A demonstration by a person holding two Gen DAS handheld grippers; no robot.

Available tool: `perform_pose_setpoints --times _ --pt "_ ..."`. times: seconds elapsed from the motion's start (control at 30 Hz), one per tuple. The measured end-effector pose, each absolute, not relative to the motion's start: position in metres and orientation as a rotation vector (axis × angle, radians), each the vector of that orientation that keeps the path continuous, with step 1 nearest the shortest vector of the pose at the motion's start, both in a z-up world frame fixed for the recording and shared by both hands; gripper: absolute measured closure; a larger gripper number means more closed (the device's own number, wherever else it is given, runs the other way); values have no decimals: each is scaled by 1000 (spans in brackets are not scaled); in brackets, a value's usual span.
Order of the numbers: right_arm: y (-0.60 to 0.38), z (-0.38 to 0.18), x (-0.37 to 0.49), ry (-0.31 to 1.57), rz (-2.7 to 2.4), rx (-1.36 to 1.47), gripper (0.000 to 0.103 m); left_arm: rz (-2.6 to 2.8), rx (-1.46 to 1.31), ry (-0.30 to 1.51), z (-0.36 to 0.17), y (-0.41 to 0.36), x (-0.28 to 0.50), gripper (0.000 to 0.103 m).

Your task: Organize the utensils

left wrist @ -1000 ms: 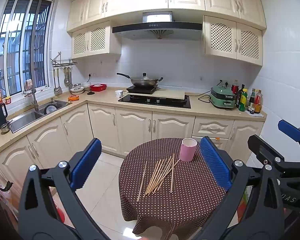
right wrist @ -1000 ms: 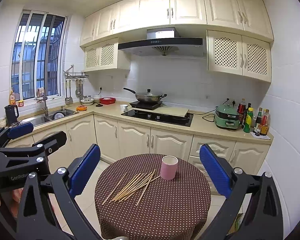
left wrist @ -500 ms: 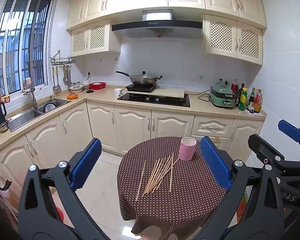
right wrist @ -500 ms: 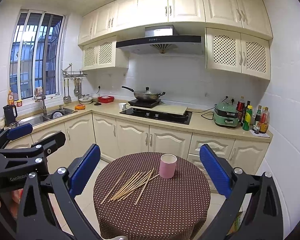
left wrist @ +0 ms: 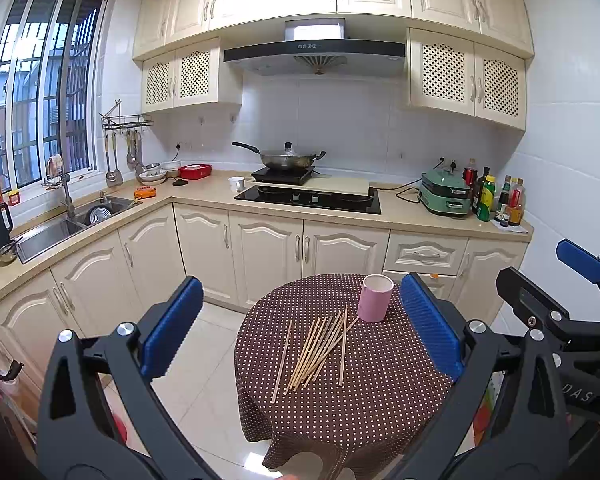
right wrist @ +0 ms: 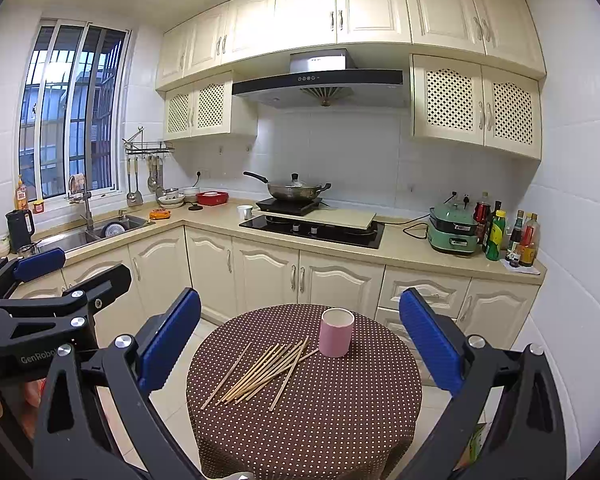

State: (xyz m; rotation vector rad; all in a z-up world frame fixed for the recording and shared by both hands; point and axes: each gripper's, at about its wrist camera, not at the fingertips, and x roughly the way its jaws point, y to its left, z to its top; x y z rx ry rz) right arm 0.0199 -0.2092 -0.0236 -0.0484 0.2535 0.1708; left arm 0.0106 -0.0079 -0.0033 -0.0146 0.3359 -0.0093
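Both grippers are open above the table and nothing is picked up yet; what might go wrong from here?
1. The chopsticks lie crossed in a loose pile, so a pinch may lift several or scatter them.
2. The pink cup stands upright beside their tips; a bump might tip it.
3. They lie flat on soft tablecloth, which fingers could snag.

Table front edge — cut off

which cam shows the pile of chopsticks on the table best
The right wrist view: the loose wooden chopsticks lie near frame centre, unobstructed, fanned beside the pink cup. The left wrist view shows them too, equally unobstructed.
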Motion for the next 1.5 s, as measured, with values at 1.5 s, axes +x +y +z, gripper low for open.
perform_pose_setpoints --times 1.5 --pt "-180 -45 74 328 178 -66 7 -7 -22 392 -26 17 62 6"
